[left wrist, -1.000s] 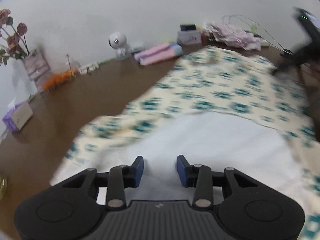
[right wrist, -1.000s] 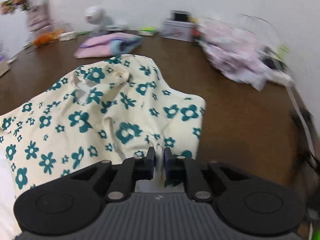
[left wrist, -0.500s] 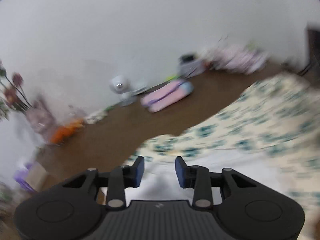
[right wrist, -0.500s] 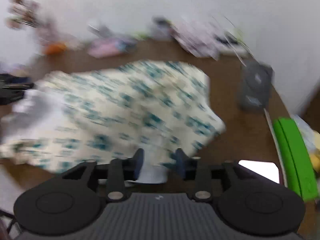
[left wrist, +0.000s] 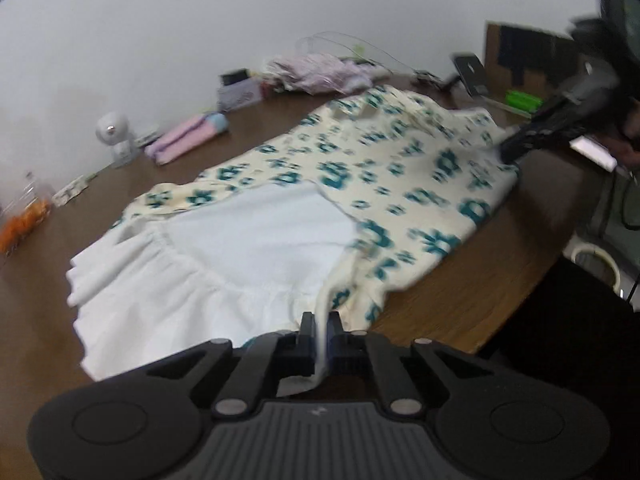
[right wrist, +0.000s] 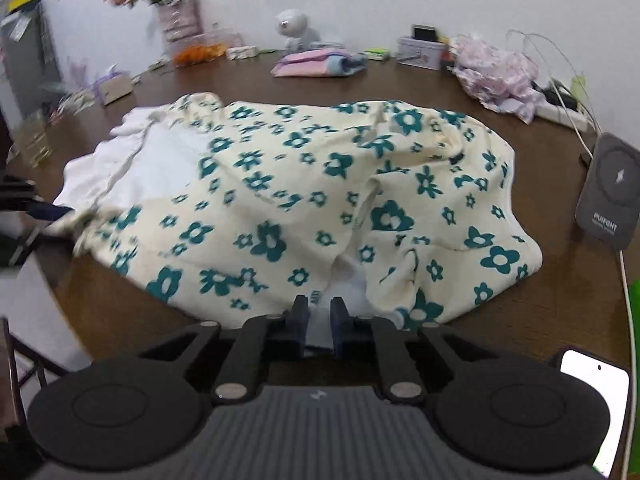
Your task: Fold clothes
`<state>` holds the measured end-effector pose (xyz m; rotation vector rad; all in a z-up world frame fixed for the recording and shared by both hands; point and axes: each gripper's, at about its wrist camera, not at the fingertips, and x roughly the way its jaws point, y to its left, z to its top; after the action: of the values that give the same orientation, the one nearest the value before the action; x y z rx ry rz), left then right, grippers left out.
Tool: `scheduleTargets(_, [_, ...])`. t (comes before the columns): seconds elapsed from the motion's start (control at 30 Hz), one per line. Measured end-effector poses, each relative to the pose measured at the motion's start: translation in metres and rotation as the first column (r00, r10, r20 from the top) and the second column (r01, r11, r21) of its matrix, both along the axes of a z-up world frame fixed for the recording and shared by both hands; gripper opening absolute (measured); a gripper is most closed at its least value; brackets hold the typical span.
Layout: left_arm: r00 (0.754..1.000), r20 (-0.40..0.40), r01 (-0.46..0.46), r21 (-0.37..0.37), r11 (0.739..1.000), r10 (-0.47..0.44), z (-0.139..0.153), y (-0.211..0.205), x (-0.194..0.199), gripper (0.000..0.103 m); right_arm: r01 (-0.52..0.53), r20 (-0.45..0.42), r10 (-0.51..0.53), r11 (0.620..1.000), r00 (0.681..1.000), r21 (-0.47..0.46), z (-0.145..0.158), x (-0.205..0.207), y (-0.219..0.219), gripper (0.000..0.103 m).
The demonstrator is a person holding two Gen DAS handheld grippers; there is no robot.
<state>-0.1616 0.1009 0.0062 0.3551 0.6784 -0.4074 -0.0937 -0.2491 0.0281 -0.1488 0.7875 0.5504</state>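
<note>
A cream garment with teal flowers (right wrist: 280,184) lies spread on the brown table (right wrist: 520,312), its white lining (left wrist: 240,240) turned up at one end. My left gripper (left wrist: 319,322) is shut on the garment's near edge, where the white and flowered cloth meet. It also shows at the left of the right wrist view, pinching that edge (right wrist: 52,212). The jaws of my right gripper (right wrist: 319,306) are closing, and a fold of white fabric at the other end fills the gap between them. In the left wrist view, that right gripper (left wrist: 510,150) sits at the garment's far corner.
Folded pink clothes (right wrist: 316,65), a crumpled lilac pile (right wrist: 496,72), a tin box (right wrist: 420,52), a small white camera (right wrist: 292,28) and a flower vase (right wrist: 176,16) line the back. A grey charging pad (right wrist: 608,192) and a phone (right wrist: 596,400) lie right. The table edge runs close below both grippers.
My left gripper, open over the white lining before, has swung to the garment's edge and shut on it. My right gripper opened, moved to the near fold and closed on it.
</note>
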Motion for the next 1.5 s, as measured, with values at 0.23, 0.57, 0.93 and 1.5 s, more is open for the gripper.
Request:
scheduleTargets(0.23, [0.983,0.044,-0.178,0.01,0.984,0.178,0.01,0.061,0.009,0.004,0.086,0.036,-0.087,0.995,0.996,0.045,0.001,0.016,-0.02,0.024])
scheduleTargets(0.57, [0.975,0.087,-0.194,-0.092,0.977,0.202,0.037,0.04,0.015,0.032,0.084,0.043,-0.087,0.994,0.995,0.068,0.025,0.008,0.009,0.067])
scheduleTargets(0.93, [0.946,-0.075,-0.319,-0.058,0.946,0.314,0.005,0.019,0.063,0.016,0.103,0.067,-0.096,0.988,0.993,-0.111,0.001,0.016,0.039,0.01])
scheduleTargets(1.5, [0.969,-0.103,-0.238,-0.172,0.956,0.223,-0.008,0.009,0.046,0.038,-0.262,-0.08,0.255,0.961,0.963,-0.089,0.002,0.19,0.27,0.034])
